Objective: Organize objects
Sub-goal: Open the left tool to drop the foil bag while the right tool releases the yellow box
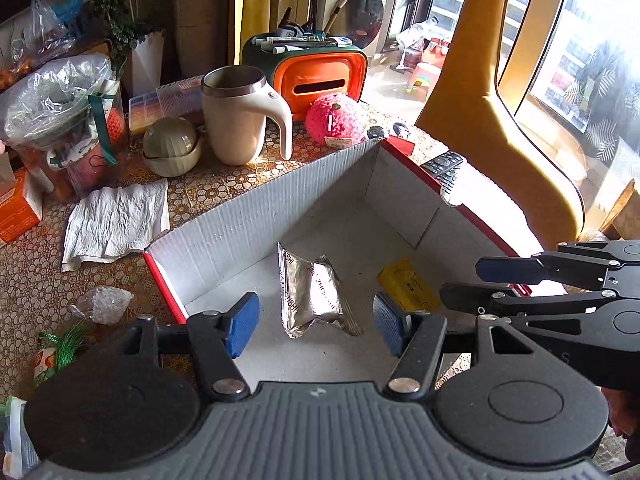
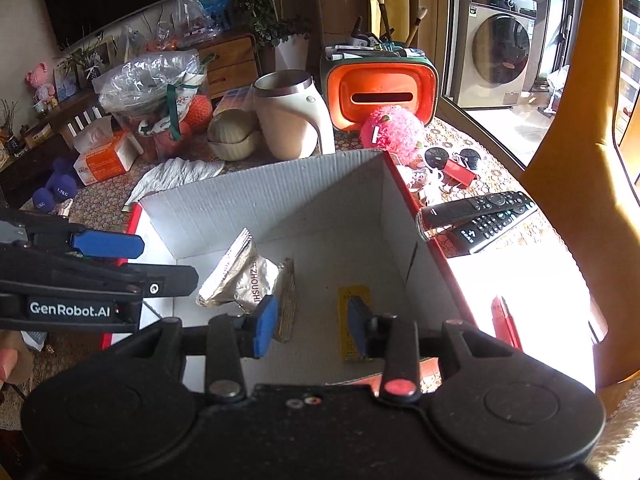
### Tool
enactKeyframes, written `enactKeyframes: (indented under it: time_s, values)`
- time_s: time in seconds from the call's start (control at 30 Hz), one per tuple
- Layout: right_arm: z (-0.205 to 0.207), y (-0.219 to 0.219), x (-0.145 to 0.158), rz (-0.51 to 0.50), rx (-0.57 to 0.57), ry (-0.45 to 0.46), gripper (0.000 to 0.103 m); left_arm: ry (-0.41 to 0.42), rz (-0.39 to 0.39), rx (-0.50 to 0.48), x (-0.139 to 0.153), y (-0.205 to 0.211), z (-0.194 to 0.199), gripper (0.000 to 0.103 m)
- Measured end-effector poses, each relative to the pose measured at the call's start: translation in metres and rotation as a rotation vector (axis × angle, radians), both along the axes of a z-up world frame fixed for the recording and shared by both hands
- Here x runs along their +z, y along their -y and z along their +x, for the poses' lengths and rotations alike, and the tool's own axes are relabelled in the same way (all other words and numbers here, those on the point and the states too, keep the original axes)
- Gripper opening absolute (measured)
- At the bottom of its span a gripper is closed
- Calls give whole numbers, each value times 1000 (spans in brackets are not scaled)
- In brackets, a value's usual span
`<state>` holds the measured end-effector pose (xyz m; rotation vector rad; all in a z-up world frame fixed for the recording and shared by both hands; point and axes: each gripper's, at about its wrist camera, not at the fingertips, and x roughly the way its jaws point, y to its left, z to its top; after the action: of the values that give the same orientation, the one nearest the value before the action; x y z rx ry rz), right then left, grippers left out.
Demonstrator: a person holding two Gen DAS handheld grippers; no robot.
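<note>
A white cardboard box (image 1: 260,216) (image 2: 260,204) with red outer sides stands open on the patterned table. On its floor lie a crumpled silver foil packet (image 1: 312,300) (image 2: 240,280) and a flat yellow packet (image 1: 404,284) (image 2: 354,300). My left gripper (image 1: 316,324) hovers above the box's near side, open, with the silver packet lying below the gap and untouched. Over the box's near right my right gripper (image 2: 312,326) is open, its blue pads holding nothing. Each gripper shows at the edge of the other's view: the right gripper (image 1: 480,282) and the left gripper (image 2: 160,262).
Behind the box stand a cream mug (image 1: 236,120), stacked bowls (image 1: 172,148), a pink plush ball (image 1: 336,120) and an orange case (image 1: 320,76). Two remotes (image 2: 480,216) lie to its right, a crumpled paper towel (image 1: 116,220) to its left. A yellow chair (image 1: 500,120) borders the right.
</note>
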<state>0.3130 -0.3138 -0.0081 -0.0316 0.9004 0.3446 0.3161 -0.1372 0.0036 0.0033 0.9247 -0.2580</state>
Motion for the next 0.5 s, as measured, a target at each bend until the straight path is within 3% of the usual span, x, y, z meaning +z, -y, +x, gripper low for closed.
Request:
enactKeyframes:
  time_s: [0.3,0.5]
  values:
    - [-42,-20,28,60,38,87,42,97,-14,14,28,-31,-48,63]
    - [-66,-42,38,74,70,127,48,165,-8,33,44,-60,-82,71]
